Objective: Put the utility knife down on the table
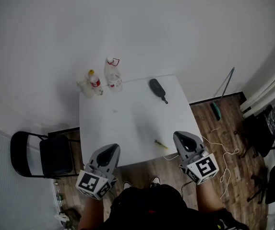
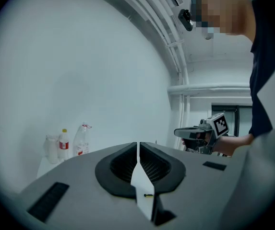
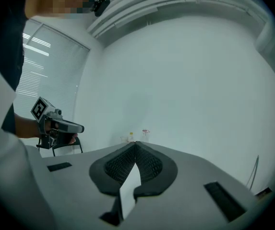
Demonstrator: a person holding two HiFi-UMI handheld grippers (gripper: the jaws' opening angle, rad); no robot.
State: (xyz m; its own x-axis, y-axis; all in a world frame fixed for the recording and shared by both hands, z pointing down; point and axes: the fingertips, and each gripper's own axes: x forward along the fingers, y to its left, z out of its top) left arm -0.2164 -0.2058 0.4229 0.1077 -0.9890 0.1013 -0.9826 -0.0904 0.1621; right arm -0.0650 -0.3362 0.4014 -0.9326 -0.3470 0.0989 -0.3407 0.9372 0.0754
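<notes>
A thin yellow utility knife (image 1: pixel 161 144) lies on the white table (image 1: pixel 118 123) near its front right edge, with no gripper on it. My right gripper (image 1: pixel 183 135) hovers just right of the knife, jaws shut and empty. My left gripper (image 1: pixel 112 149) hangs over the front left edge, also shut on nothing. In the left gripper view the jaws (image 2: pixel 138 145) meet at the tip, and a sliver of the knife (image 2: pixel 148 195) shows through the gap below. The right gripper view shows its jaws (image 3: pixel 135 145) closed the same way.
Two plastic bottles (image 1: pixel 95 82) (image 1: pixel 113 74) and a small clear container (image 1: pixel 83 86) stand at the table's far left corner. A dark oval object with a short handle (image 1: pixel 158 89) lies far right. A black chair (image 1: pixel 41 155) is left of the table, and a white cable (image 1: pixel 223 155) is on the floor to the right.
</notes>
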